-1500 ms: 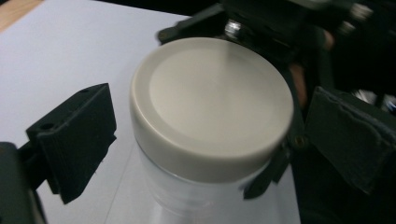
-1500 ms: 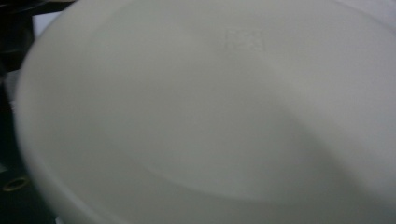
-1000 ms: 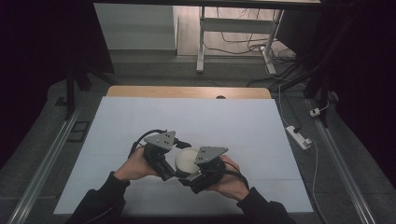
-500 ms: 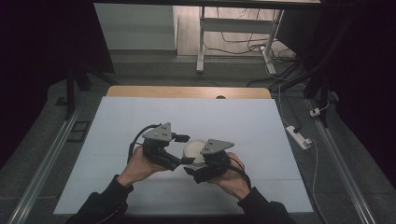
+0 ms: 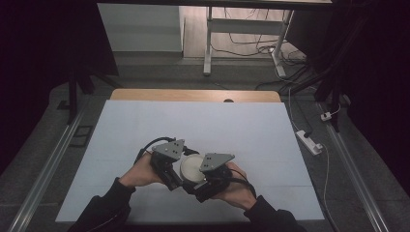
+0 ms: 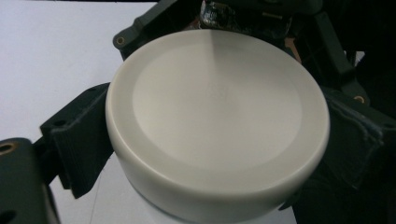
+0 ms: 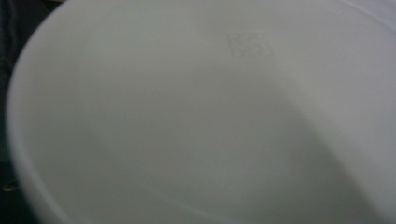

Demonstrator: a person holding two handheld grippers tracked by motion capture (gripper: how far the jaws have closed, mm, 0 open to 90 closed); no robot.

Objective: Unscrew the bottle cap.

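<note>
Low in the high view, the person's two sleeves come up from the bottom edge and meet just left of centre, both grippers pressed in on one white dish (image 5: 192, 166). The left gripper (image 5: 170, 162) sits at the dish's left; in the left gripper view its black jaws stand against the dish's (image 6: 217, 123) left and right sides, clamped on it, the dish bottom-up toward that camera. The right gripper (image 5: 211, 173) is hard against the dish's right side, yet its own view gives only the pale inside of the dish (image 7: 201, 121), blurred, with a faint embossed mark at upper right, so I can't say if its jaws are clenched or loose.

The dish hangs over the lower middle of the white sheet (image 5: 270, 145). There is bare sheet all round: wide room above and to the right, a narrower strip below toward the near edge.

Beyond the sheet, a strip of wooden table (image 5: 193, 94) shows along the far edge. A power strip (image 5: 309, 141) lies on the floor at right.

Against half a second ago, the pair has shifted slightly lower and left, the grippers closer around the dish.
</note>
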